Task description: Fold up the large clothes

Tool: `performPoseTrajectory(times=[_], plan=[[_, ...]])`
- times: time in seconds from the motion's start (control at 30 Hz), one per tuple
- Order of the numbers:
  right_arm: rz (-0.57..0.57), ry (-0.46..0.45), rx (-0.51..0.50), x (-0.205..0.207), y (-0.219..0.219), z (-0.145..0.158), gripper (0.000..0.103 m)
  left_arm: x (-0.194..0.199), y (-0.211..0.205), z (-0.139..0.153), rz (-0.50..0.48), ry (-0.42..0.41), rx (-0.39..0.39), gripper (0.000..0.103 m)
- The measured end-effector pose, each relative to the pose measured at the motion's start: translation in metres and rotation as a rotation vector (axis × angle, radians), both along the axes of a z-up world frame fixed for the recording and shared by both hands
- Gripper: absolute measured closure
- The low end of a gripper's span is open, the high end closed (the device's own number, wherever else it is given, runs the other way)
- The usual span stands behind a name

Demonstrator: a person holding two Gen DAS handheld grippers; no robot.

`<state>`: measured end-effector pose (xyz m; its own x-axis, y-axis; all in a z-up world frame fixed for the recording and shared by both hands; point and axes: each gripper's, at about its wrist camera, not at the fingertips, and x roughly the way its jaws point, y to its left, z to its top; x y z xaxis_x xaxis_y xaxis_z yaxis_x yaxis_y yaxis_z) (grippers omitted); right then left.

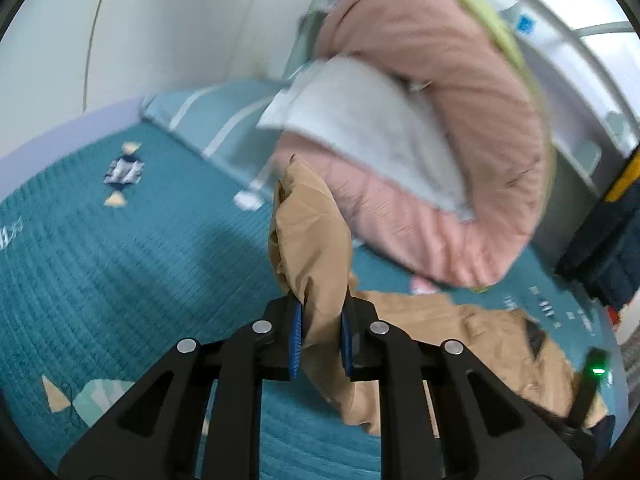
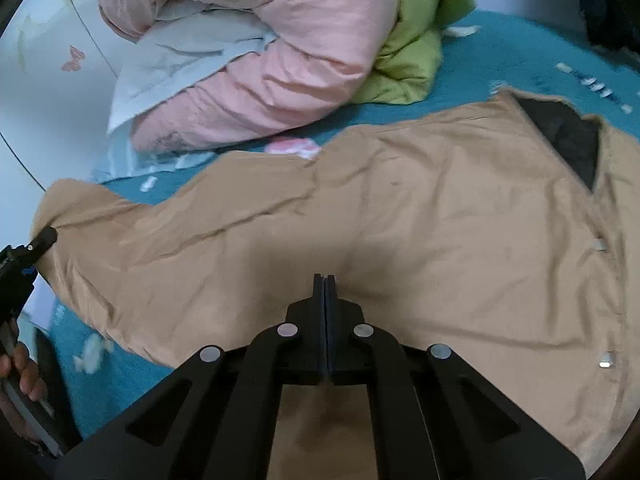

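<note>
Left gripper [image 1: 320, 334] pinching a bunched tan sleeve [image 1: 310, 248] between its blue pads [image 1: 295, 340], jaws squeezed in on the cloth with only the fold's thickness between them. Sleeve sticking up and away from the jaws, lifted off the teal bedspread [image 1: 120, 264].

Only the left wrist view showing that pinch up close, plus a white pillow [image 1: 360, 128] lying on a pink quilt [image 1: 452, 92].

Only the right wrist view showing the whole tan jacket [image 2: 440, 232] lying spread flat on the bedspread [image 2: 500, 56], dark lining [image 2: 568, 136] peeking out at the collar on the upper right. Long way of the jacket running left to right, sleeve reaching toward the left gripper [image 2: 30, 250] at the left edge. Green quilt [image 2: 412, 56] lying just beside the pink quilt [image 2: 288, 52], behind the jacket.

Right gripper [image 2: 325, 296] hovering over the middle of the jacket, jaws pressed fully together, gripping nothing.
</note>
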<state>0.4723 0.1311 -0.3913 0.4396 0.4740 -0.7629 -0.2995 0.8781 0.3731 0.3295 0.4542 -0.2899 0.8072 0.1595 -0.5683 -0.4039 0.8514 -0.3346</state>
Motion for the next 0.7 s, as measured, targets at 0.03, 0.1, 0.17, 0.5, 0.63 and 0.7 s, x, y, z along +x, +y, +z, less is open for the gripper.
performPoseTrajectory(times=[0.03,0.1,0.17,0.5,0.63,0.7], plan=[[0.002,0.008,0.005,0.001,0.003,-0.001,0.103,-0.001,-0.004,0.006,-0.008,-0.015,0.004,0.088],[0.014,0.059,0.019,0.006,0.011,-0.011,0.103,-0.002,-0.013,0.021,-0.033,-0.051,0.012,0.088],[0.016,0.101,-0.012,0.008,0.019,-0.024,0.103,0.000,-0.022,0.033,-0.065,-0.080,0.015,0.088],[-0.010,0.127,0.040,0.004,0.016,-0.039,0.103,0.014,-0.086,0.070,-0.233,-0.124,0.048,0.088],[-0.018,0.136,0.096,-0.009,0.005,-0.028,0.103,0.023,-0.115,0.081,-0.285,-0.147,0.032,0.088],[-0.033,0.153,0.127,-0.018,0.001,-0.024,0.103,0.028,-0.128,0.086,-0.302,-0.161,0.020,0.088]])
